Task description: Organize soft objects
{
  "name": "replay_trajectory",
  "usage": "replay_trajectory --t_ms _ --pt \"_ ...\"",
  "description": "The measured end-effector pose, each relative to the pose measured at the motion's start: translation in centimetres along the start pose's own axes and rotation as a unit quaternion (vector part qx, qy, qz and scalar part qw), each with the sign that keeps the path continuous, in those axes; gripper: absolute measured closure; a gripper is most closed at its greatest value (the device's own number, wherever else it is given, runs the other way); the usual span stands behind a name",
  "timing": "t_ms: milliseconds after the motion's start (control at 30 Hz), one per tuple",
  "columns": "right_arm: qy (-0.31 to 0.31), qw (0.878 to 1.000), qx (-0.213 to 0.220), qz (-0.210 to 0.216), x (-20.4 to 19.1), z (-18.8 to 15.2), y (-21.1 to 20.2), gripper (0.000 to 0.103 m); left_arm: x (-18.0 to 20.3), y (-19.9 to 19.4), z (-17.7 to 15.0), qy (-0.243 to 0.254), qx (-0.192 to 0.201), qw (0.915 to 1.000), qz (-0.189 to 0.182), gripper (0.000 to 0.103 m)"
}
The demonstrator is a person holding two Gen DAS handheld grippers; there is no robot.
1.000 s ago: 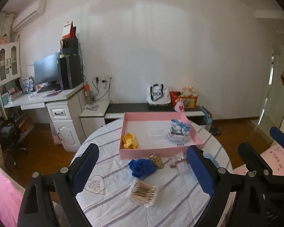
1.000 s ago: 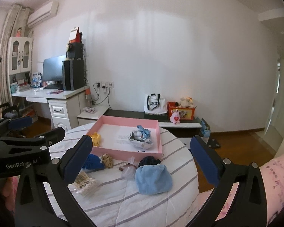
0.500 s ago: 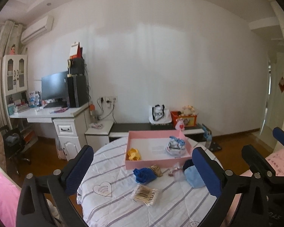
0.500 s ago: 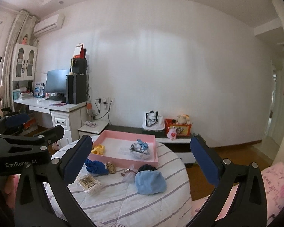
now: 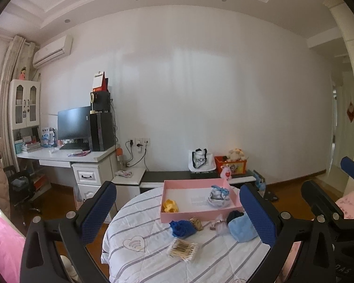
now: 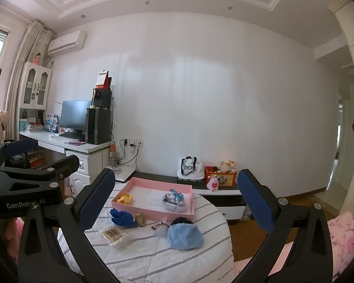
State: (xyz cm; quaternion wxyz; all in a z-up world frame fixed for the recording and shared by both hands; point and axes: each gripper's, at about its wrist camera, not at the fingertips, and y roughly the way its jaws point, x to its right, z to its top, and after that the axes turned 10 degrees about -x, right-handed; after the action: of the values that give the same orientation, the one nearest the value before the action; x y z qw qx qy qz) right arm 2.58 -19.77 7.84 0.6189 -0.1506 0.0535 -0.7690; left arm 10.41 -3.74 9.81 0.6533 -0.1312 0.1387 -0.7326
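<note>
Both tongs (image 5: 178, 214) (image 6: 177, 200) spread wide, light-blue cloth (image 6: 184, 236) well beyond, untouched.

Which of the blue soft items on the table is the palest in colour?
The light blue cloth bundle at the table's right side, in front of a dark one. The other bundle, left of it by the pink tray, is deep royal blue.

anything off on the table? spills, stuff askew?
No spill or damage visible. The pink tray holds just a yellow item and a blue-grey bundle; the light blue cloth, dark blue cloth and cotton swab pack lie loose on the table.
</note>
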Motion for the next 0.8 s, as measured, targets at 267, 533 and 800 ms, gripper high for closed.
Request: replay_trajectory --t_ms 267,533,800 --pt "-0.001 1.000 0.009 0.002 0.2 -0.3 -0.3 0.000 0.3 0.3 -0.5 -0.002 0.008 1.0000 0.005 0.000" --pt "0.000 1.000 0.009 0.001 0.2 -0.3 -0.3 0.000 0.3 1.0 -0.7 -0.003 0.007 0.9999 0.007 0.000" --pt "0.008 1.000 0.007 -0.003 0.4 -0.3 -0.2 0.000 0.2 0.8 -0.7 -0.002 0.005 1.0000 0.007 0.000"
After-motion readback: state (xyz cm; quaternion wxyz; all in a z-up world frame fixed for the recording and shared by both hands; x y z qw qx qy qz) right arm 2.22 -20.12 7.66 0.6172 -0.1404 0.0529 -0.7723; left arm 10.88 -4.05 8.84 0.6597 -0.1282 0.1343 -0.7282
